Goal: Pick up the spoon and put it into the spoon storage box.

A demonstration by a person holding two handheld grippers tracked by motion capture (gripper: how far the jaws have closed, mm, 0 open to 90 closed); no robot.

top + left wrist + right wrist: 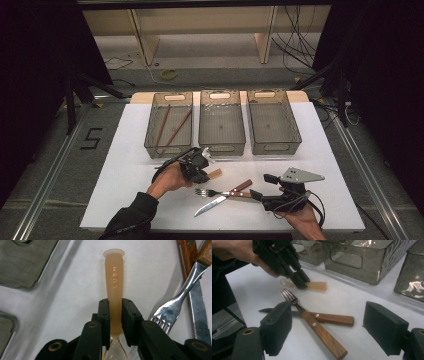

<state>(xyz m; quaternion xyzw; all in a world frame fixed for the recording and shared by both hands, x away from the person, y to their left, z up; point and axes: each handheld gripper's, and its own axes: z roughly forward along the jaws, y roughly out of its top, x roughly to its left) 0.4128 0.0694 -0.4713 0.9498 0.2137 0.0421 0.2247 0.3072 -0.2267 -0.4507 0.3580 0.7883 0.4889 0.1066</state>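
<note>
A translucent orange spoon [114, 277] lies on the white table, handle pointing away in the left gripper view. My left gripper [115, 315] is shut on the handle just above the bowl; in the high view the left gripper [200, 167] sits near the left bin with the spoon [216, 173] sticking out to its right. A fork [220, 192] and a knife [215, 202], both wooden-handled, lie crossed at the table's front centre. My right gripper [263, 186] stands open just right of them, and in its own view the right gripper [331, 326] has its jaws wide on either side of the fork [312, 322].
Three smoky clear bins stand in a row at the back: the left bin [152, 145] holds two brown chopsticks [172, 127], the middle bin [221, 145] and right bin [295, 135] look bare. The table's front edge runs close to both hands.
</note>
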